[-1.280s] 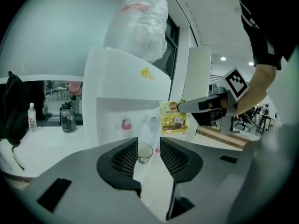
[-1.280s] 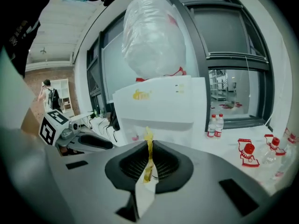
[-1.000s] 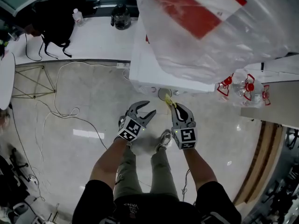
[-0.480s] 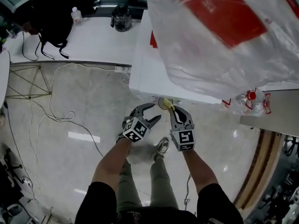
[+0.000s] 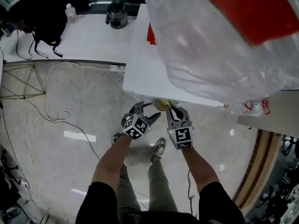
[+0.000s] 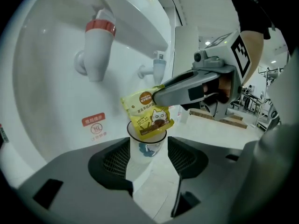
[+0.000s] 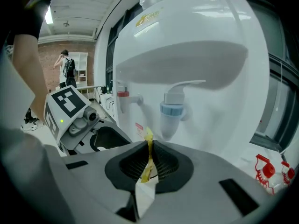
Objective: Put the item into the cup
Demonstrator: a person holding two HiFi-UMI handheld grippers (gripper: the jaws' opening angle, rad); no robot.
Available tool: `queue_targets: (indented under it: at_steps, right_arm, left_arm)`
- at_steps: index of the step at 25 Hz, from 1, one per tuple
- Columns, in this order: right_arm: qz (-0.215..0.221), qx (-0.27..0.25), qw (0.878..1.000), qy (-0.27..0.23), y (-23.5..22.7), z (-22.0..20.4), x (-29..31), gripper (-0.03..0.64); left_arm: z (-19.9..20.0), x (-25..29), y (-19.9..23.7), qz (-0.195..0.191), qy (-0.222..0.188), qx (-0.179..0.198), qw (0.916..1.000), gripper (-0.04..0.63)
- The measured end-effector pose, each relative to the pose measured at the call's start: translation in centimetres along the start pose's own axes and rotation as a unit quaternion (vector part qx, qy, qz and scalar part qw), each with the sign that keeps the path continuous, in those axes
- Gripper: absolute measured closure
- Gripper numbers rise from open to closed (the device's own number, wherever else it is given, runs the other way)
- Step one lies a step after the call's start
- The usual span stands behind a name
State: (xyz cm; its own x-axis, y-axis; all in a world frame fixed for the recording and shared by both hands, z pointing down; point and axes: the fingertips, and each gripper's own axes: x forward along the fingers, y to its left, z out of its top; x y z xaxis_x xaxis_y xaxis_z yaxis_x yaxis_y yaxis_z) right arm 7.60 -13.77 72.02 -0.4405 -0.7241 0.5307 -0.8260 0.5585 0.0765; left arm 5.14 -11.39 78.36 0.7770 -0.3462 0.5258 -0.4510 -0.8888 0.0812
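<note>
Over the cup (image 6: 145,147), right tool (image 7: 150,147) pinches the sachet (image 6: 146,114); left tool (image 6: 148,154) opens around cup.

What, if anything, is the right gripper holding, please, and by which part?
The right gripper pinches the small yellow printed sachet by its upper corner, its jaws shut on it.

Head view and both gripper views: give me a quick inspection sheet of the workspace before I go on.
Surface: cup stands on the dispenser's white ledge, below the taps.
Job's things: sachet tilted, lower end at the cup's mouth.
Clutter: plastic bag on top of the dispenser.
Grippers: left gripper opening, cup between its jaws, pads not pressing; right gripper shut on the sachet.
Cables: white cables loose on the floor.
Surroundings: table with a black bag; a person far off.
</note>
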Motion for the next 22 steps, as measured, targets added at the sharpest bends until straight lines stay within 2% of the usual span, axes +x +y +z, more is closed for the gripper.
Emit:
queue_targets:
  at_steps: [7,16,22]
  right_arm:
    - [0.017,-0.023,1.000,0.011,0.2,-0.8,1.6,0.565]
    - [0.014,-0.022,0.999,0.026,-0.4,-2.0,2.8,0.565]
    - [0.023,-0.063,0.997,0.039,-0.1,-2.4,2.9,0.565]
  left_arm:
    - [-1.0,0.9,0.1,-0.008,0.005,0.004,0.9999,0.345]
    - [-1.6,2.0,0.8,0.000,0.013,0.009,0.9999,0.344]
    - [-1.7,2.1,0.7,-0.003,0.012,0.007,0.9999,0.337]
